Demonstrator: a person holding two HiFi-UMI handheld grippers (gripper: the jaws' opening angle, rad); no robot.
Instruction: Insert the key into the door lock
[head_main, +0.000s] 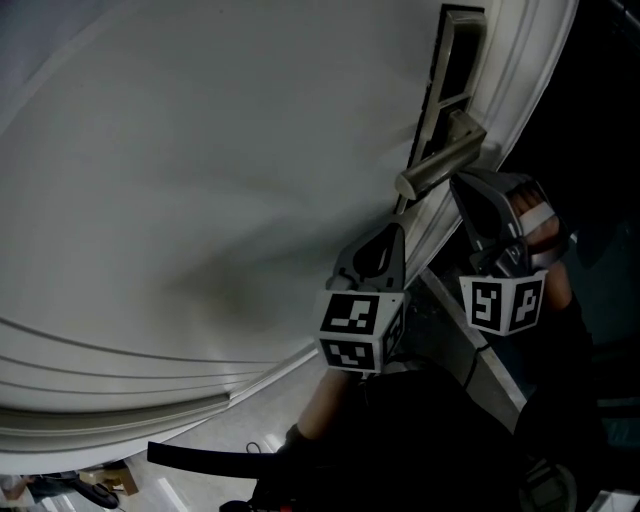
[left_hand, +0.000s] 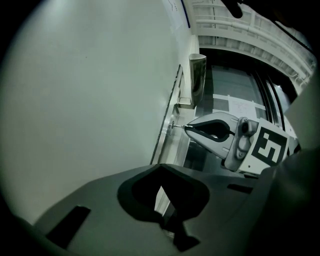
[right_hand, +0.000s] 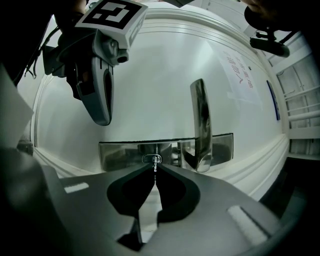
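**Item: key at door lock, insertion under way**

- Right gripper: jaws pressed together on the key, pinching it at its head. The blade points straight ahead at the door.
- Key: the tip meets the lock cylinder, which is set in the bright metal lock plate. In the left gripper view a short length of blade shows between the right gripper's tips and the plate, so the key is judged at the keyhole mouth or only slightly entered. The exact depth cannot be read.
- Door handle: a lever mounted on the same plate, just beside the cylinder and clear of the key.
- Left gripper: jaws closed on each other with nothing between them. It is held off the door, near the right gripper, and takes no part in the work.

Progress: the key is picked up, lined up and brought to the lock. Left to do, by judgement: push the blade home until the head sits against the cylinder. The blade needs to stay square to the plate, since a tilt could jam it.
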